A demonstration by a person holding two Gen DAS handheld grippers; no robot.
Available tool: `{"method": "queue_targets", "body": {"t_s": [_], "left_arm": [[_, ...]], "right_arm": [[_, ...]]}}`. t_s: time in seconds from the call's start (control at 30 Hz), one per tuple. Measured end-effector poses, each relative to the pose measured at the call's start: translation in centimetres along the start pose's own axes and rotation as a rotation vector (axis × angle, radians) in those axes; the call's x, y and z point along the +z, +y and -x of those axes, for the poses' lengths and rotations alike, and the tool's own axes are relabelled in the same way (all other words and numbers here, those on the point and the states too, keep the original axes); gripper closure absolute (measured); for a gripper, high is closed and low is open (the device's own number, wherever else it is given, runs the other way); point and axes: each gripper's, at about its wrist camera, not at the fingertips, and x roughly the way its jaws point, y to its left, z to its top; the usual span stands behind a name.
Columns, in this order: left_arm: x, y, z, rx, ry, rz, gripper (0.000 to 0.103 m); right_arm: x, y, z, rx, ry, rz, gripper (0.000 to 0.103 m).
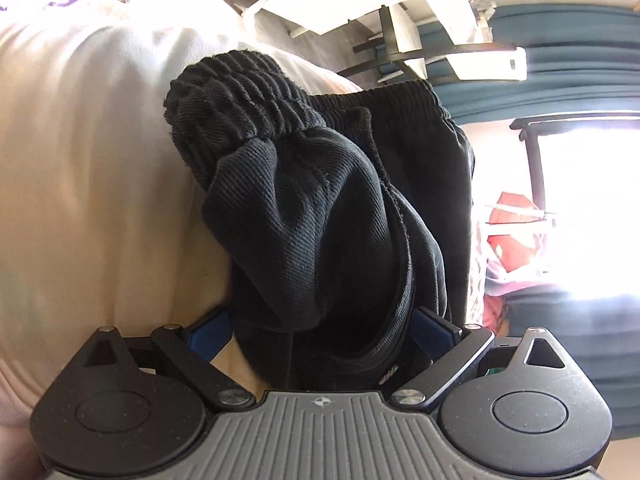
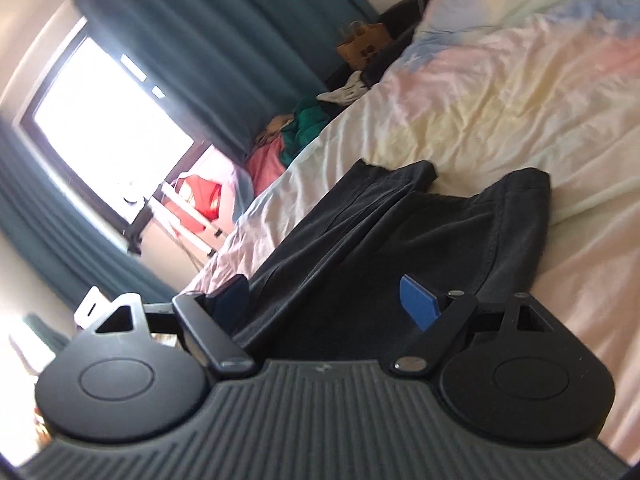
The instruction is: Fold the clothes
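Pastel-tinted bed (image 2: 500, 92) carries black shorts (image 2: 380, 240) spread flat. Risk, as judged: the bunched waistband (image 1: 240, 92) could slump out of the left claw's hold, since the thick cloth sits loosely mounded. The right claw could drag a single layer and skew the fold. Left claw (image 1: 320, 328): cloth fills the gap between its blue pads (image 1: 430, 326), apparently grasped. Right claw (image 2: 328, 300): spread wide, released, pads either side of the fabric without pressing it.
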Motion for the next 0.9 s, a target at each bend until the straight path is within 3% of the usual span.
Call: {"method": "queue_targets", "body": {"t_s": [0.1,0.2,0.33,0.47,0.5,0.67,0.77,0.83,0.9], "left_arm": [[4.7,1.1,-0.9,0.002,0.055,0.035,0.004],[6.2,1.6,-1.3,-0.013,0.101,0.068,0.001],[6.4,2.1,-0.6,-0.055,0.106,0.084,0.002],[5.8,2.2,0.8,-0.166,0.093,0.074,0.008],[5.6,2.2,1.2,-0.196,0.089,0.071,0.009],[4.2,0.2,0.7,-0.336,0.078,0.050,0.009],[3.6,-0.7,1.0,-0.293,0.081,-0.012,0.009],[3.2,-0.6,0.9,-0.201,0.092,-0.021,0.012],[3.0,0.1,1.0,-0.161,0.100,0.030,0.015]], "right_arm": [[1.8,-4.4,0.1,-0.077,-0.034,-0.196,0.016],[2.0,-8.8,-1.2,-0.071,-0.003,-0.417,0.016],[2.3,-12.4,-4.7,-0.154,0.084,-0.540,0.017],[2.7,-13.2,-7.7,-0.223,0.083,-0.509,0.017],[2.8,-13.3,-8.2,-0.222,0.071,-0.496,0.022],[2.4,-13.4,-9.7,-0.125,0.019,-0.532,0.023],[2.7,-12.9,-9.5,-0.063,-0.010,-0.504,0.023],[2.9,-12.5,-9.3,-0.090,-0.016,-0.457,0.023],[2.8,-12.4,-9.6,-0.144,0.004,-0.414,0.024]]}}
